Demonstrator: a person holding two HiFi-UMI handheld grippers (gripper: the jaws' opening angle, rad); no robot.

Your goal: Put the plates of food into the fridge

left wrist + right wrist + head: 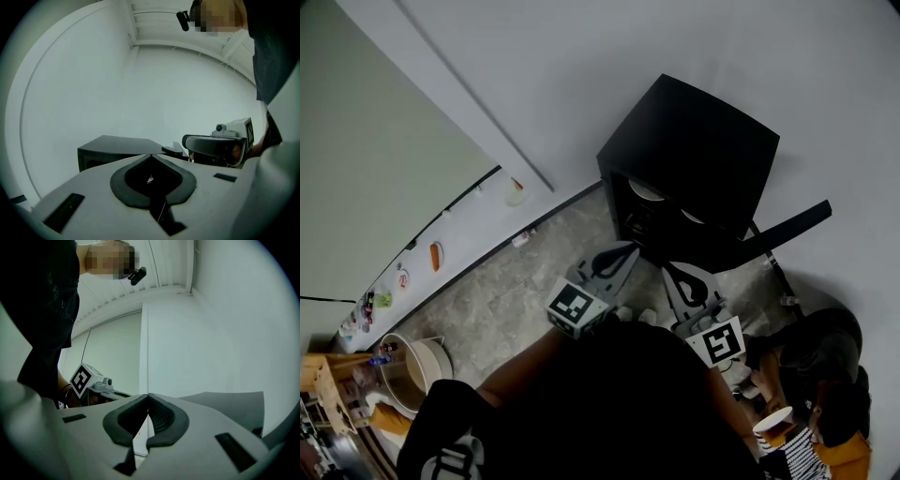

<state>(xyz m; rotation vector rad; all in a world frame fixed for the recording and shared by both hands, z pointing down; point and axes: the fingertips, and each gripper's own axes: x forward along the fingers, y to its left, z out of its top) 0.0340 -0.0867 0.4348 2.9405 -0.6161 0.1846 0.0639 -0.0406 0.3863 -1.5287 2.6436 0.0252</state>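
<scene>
Here, seen from above, a small black fridge [689,155] stands on a grey stone-patterned floor [487,309] against a white wall [675,47]. Its door [787,228] is open, swung out to the right. Inside the dark opening two pale curved shapes show: a plate [646,190] toward the left, and a second plate [692,217] lower and to its right. Whatever food they carry is too dim to make out. The person holds both tongs roughly level, just in front of the open fridge and pointing at it, side by side but apart. The left tongs [623,255] are closed, tip against tip, with nothing between them; their own view shows the black fridge beyond the tips. The right tongs [675,275] are likewise closed and empty, their tips meeting. Each carries a cube with black-and-white square markers, the left cube [575,307] and the right cube [719,340], both close to the person's dark clothing. At the far left a round pale tub [417,366] sits on the floor. At the lower right, part of another person shows, with a striped sleeve [787,455].
</scene>
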